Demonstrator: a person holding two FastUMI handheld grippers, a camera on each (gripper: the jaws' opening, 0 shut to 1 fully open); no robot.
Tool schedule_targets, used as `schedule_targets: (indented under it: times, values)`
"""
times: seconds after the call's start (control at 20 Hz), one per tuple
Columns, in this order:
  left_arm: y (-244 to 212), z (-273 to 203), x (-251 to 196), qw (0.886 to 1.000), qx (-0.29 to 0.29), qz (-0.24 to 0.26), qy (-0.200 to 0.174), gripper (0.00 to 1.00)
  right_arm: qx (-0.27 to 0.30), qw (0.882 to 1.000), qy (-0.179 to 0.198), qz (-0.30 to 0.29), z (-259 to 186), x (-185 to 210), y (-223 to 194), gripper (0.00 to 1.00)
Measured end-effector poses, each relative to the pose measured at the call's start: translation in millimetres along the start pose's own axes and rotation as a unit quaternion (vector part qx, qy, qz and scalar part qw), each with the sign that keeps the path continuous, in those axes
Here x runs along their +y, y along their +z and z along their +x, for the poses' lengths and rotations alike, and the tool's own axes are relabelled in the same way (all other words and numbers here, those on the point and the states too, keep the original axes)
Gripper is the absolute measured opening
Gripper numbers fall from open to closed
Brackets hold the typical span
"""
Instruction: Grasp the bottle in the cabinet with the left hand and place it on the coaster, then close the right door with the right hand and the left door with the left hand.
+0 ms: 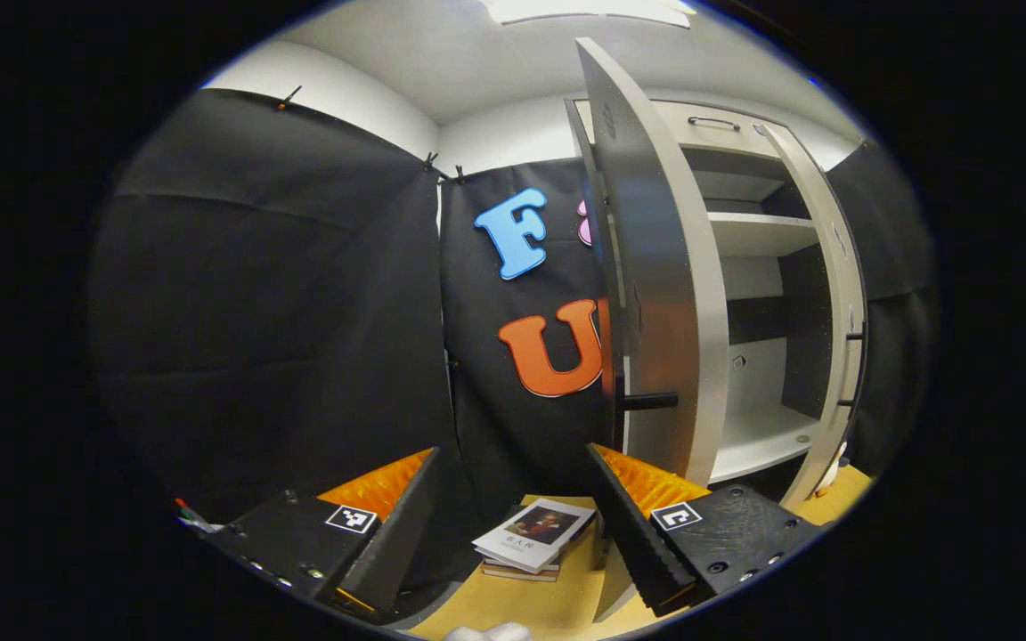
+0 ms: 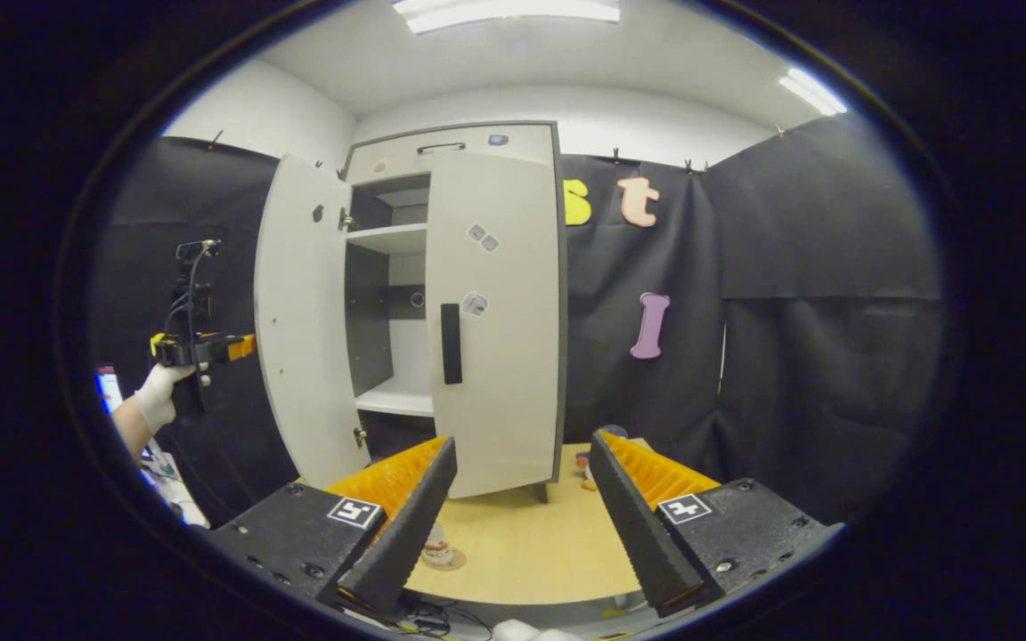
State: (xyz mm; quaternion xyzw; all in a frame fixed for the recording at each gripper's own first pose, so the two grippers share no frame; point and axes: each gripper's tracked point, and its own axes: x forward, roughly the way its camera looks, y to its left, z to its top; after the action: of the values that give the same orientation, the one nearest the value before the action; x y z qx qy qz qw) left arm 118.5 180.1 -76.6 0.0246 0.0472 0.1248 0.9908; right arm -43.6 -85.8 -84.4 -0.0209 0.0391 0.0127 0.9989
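- The left gripper (image 1: pixel 513 525) was spread wide with nothing between its fingers, touching nothing; it was held beside the outer face of the open left door.
- In the left gripper view, that pale grey flat-panelled left door (image 1: pixel 655 294) of the tall grey-and-white cabinet (image 1: pixel 762 236) stood swung out, its dark bar handle (image 1: pixel 647 401) near the gripper's far finger; the white lower shelf (image 1: pixel 758 436) behind it lay bare.
- A small stack of books (image 1: pixel 533 536) lay on the light wooden tabletop (image 1: pixel 540 605) in front of the cabinet's left side.
- The right gripper (image 2: pixel 522 525) was likewise wide open and gripping nothing, held well back from the cabinet front.
- In the right gripper view, the right door (image 2: pixel 495 312) lay shut against the cabinet.
- The small clear bottle (image 2: pixel 435 545) stood upright on the round brown coaster (image 2: pixel 443 561), in front of the cabinet, partly hidden behind the right gripper's near finger.
- A gloved hand (image 2: pixel 161 392) held the left gripper just left of the open door.
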Motion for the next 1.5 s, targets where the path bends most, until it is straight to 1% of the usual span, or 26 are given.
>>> schedule_targets:
  times: [0.05, 0.1, 0.15, 0.2, 0.25, 0.3, 0.35, 0.45, 0.6, 0.65, 0.75, 0.8, 0.85, 0.9, 0.95, 1.1, 1.15, 1.2, 1.25, 1.35, 1.4, 1.45, 1.5]
  values:
    - [-1, -1, 1, 1.0, 0.001, 0.004, -0.001, 0.93, 0.002, 1.0, -0.001, 0.003, -2, -2, 0, 0.94]
    - [1, -1, 0, 1.0, -0.003, 0.005, -0.003, 0.93, 0.003, 1.0, -0.001, 0.004, -4, -3, -1, 0.98]
    - [4, -3, -2, 1.0, -0.008, 0.006, -0.009, 0.9, 0.003, 1.0, 0.0, 0.004, -4, -4, -1, 0.98]
    - [8, -5, -4, 1.0, -0.018, 0.007, -0.013, 0.93, 0.001, 1.0, -0.002, 0.003, -4, -7, -1, 0.94]
    - [13, -5, -5, 1.0, -0.026, 0.006, -0.015, 0.92, -0.001, 1.0, -0.004, 0.002, -5, -8, 1, 0.98]
    - [13, -4, -6, 1.0, -0.025, 0.007, -0.016, 0.92, -0.003, 1.0, -0.003, 0.002, -4, -10, 2, 0.98]
    - [11, -4, -8, 1.0, -0.02, 0.011, -0.016, 0.95, -0.004, 1.0, -0.002, 0.002, -3, -11, 3, 0.98]
    - [12, -3, -6, 0.999, -0.023, 0.02, -0.011, 0.9, -0.002, 1.0, 0.002, 0.002, 1, -14, 3, 0.98]
    - [13, -4, -10, 0.999, -0.025, 0.025, -0.011, 0.9, -0.003, 1.0, 0.013, 0.004, 10, -15, 8, 0.98]
    - [13, -4, -12, 0.999, -0.025, 0.03, -0.013, 0.87, -0.003, 1.0, 0.017, 0.005, 13, -14, 8, 0.98]
    - [13, -7, -14, 0.999, -0.022, 0.028, -0.01, 0.93, -0.002, 1.0, 0.022, 0.005, 18, -18, 8, 0.98]
    - [12, -8, -17, 0.999, -0.021, 0.025, -0.01, 0.87, 0.0, 1.0, 0.024, 0.004, 21, -19, 9, 0.98]
    - [12, -9, -19, 0.999, -0.021, 0.023, -0.01, 0.87, 0.001, 1.0, 0.025, 0.003, 23, -20, 10, 0.98]
    - [13, -9, -22, 0.999, -0.023, 0.02, -0.009, 0.9, 0.003, 1.0, 0.026, 0.002, 26, -23, 9, 0.98]
    - [12, -9, -24, 1.0, -0.022, 0.016, -0.008, 0.9, 0.004, 1.0, 0.029, 0.002, 28, -25, 9, 0.98]
    - [13, -12, -33, 1.0, -0.023, 0.009, -0.013, 0.9, 0.008, 0.999, 0.035, 0.001, 37, -26, 10, 0.98]
    - [13, -12, -38, 1.0, -0.023, 0.01, -0.015, 0.93, 0.009, 0.999, 0.038, 0.0, 39, -26, 10, 0.98]
    - [14, -13, -42, 0.999, -0.024, 0.01, -0.018, 0.93, 0.009, 0.999, 0.041, -0.001, 44, -25, 12, 0.98]
    - [14, -14, -47, 0.999, -0.024, 0.01, -0.021, 0.9, 0.009, 0.999, 0.044, -0.002, 48, -24, 12, 0.98]
    - [16, -16, -61, 0.999, -0.027, 0.011, -0.034, 0.9, 0.01, 0.999, 0.049, -0.005, 53, -22, 12, 0.98]
    - [17, -16, -70, 0.999, -0.028, 0.012, -0.042, 0.93, 0.011, 0.999, 0.051, -0.005, 56, -22, 11, 0.98]
    - [18, -18, -78, 0.998, -0.031, 0.013, -0.046, 0.9, 0.012, 0.999, 0.052, -0.007, 57, -22, 11, 0.98]
    - [19, -19, -85, 0.998, -0.034, 0.014, -0.048, 0.9, 0.012, 0.999, 0.052, -0.008, 58, -24, 10, 0.98]
